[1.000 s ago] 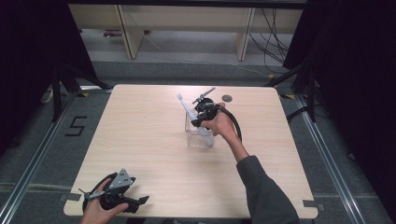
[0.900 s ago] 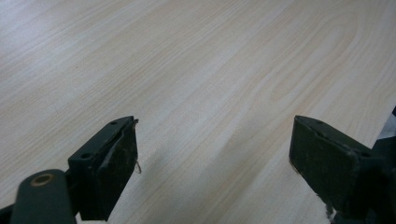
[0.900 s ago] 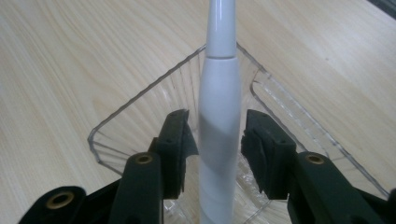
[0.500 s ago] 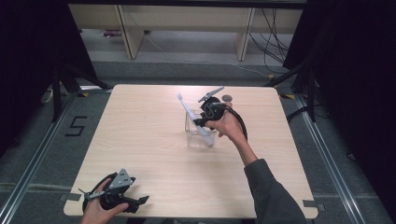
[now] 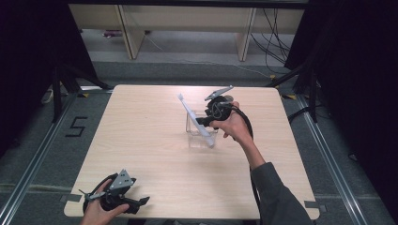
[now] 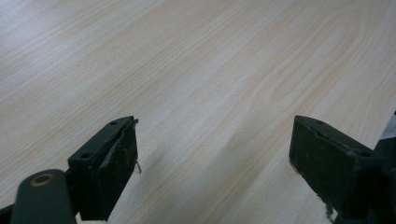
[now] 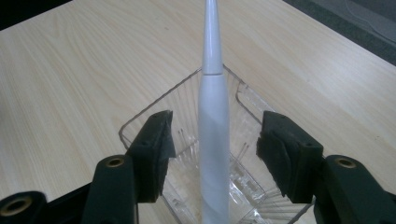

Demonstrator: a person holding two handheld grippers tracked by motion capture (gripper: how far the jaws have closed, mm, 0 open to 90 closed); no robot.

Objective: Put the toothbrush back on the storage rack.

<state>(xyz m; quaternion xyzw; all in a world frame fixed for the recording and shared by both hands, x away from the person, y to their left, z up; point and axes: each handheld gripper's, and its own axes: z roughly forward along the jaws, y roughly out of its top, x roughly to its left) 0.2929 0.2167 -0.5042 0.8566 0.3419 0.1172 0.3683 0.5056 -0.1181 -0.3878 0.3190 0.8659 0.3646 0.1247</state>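
Note:
A white electric toothbrush [image 5: 193,118] [image 7: 213,121] leans in a clear square plastic cup [image 5: 202,136] [image 7: 187,140] near the middle of the table, its thin head pointing up and to the left. My right gripper [image 5: 205,123] [image 7: 215,149] hovers just right of the cup. Its jaws have just been opening and stand apart on either side of the brush handle, with a gap on both sides. My left gripper [image 5: 138,202] [image 6: 215,172] rests at the table's near left corner, open, with bare wood between its jaws.
The light wooden table [image 5: 141,140] has open surface to the left and in front of the cup. A small round grey object [image 5: 228,98] lies behind the right hand. Shelving legs and cables stand on the floor beyond the far edge.
The right gripper has let go of the toothbrush, opened its jaws and drawn back up and to the right. The toothbrush stays leaning in the cup. The left gripper has not moved.

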